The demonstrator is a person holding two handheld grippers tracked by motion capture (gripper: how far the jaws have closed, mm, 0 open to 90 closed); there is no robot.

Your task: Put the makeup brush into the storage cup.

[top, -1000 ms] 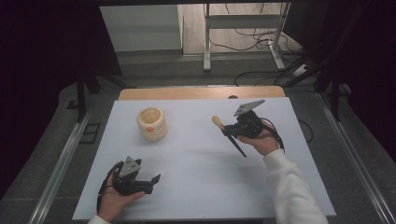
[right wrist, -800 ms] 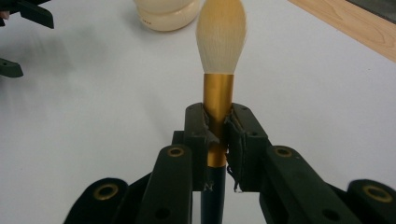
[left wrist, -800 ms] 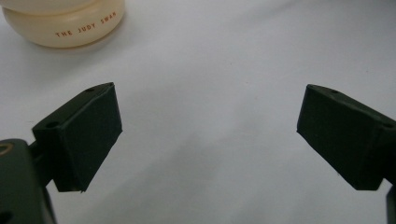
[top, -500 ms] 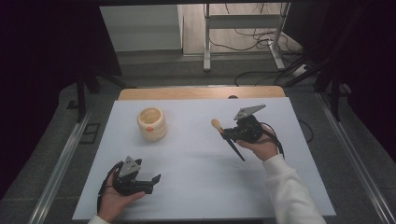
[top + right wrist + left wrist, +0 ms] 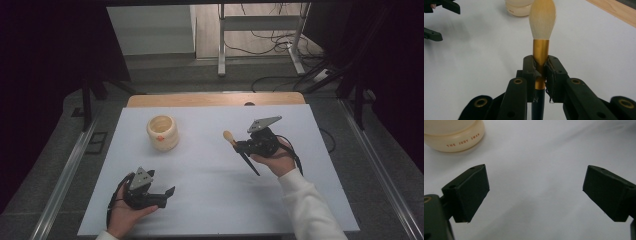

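Gold-banded brush (image 5: 541, 53) pinched in the right gripper (image 5: 541, 75), ready to carry left to the cream jar (image 5: 162, 132); left gripper (image 5: 535, 192) spread, idle.

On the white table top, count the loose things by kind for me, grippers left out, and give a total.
Brush, held in the right gripper: 1
Cream jar: 1
Total: 2
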